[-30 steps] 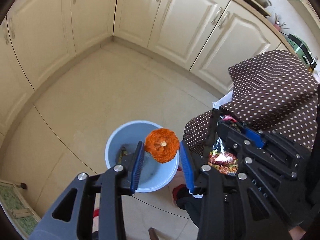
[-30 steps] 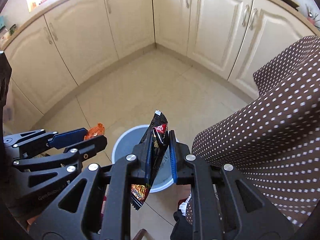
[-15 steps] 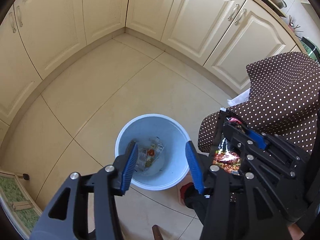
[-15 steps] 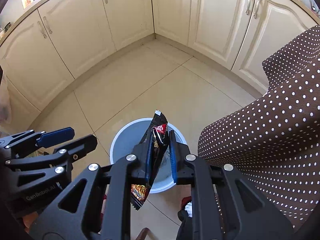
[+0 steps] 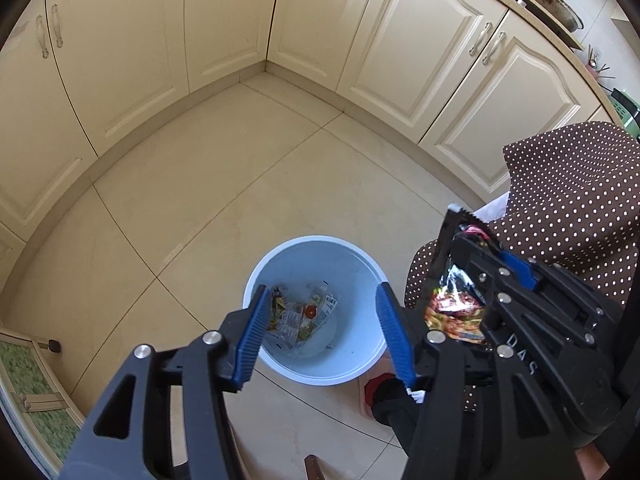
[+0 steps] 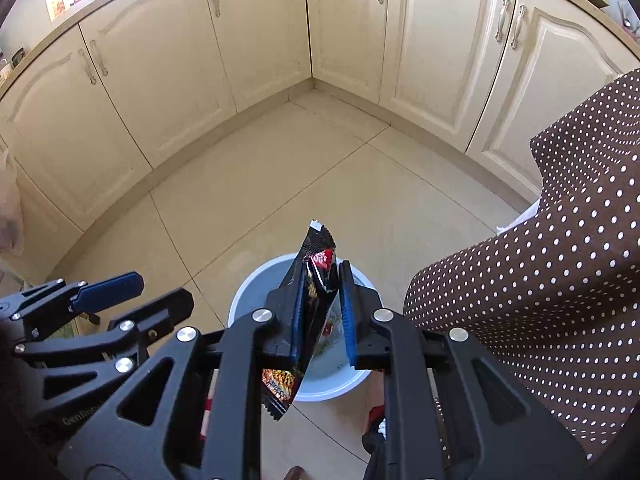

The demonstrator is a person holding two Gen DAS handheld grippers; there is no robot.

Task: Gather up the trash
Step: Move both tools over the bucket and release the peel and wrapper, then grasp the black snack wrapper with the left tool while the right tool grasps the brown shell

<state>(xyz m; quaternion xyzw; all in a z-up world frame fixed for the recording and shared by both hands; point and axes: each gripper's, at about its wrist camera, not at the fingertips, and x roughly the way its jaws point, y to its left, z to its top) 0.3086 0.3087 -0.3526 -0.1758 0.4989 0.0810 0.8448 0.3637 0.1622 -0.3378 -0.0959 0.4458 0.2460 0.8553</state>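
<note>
A light blue bin (image 5: 352, 368) stands on the tiled floor and holds several wrappers (image 5: 302, 316). My left gripper (image 5: 324, 332) hangs over it, wide open and empty. My right gripper (image 6: 320, 312) is above the bin (image 6: 248, 292), its jaws parting around a black and red snack wrapper (image 6: 314, 280) that still hangs against the left pad. The same wrapper shows in the left wrist view (image 5: 454, 300), right of the bin.
Cream cabinets (image 5: 224, 28) line the far side and the left in an L. A brown polka-dot cloth (image 6: 560, 264) hangs at the right, close to the bin. A green mat (image 5: 20, 372) lies at the lower left.
The orange trash that my left gripper held has dropped into the bin and the jaws have opened wider. My right jaws have loosened around the snack wrapper.
</note>
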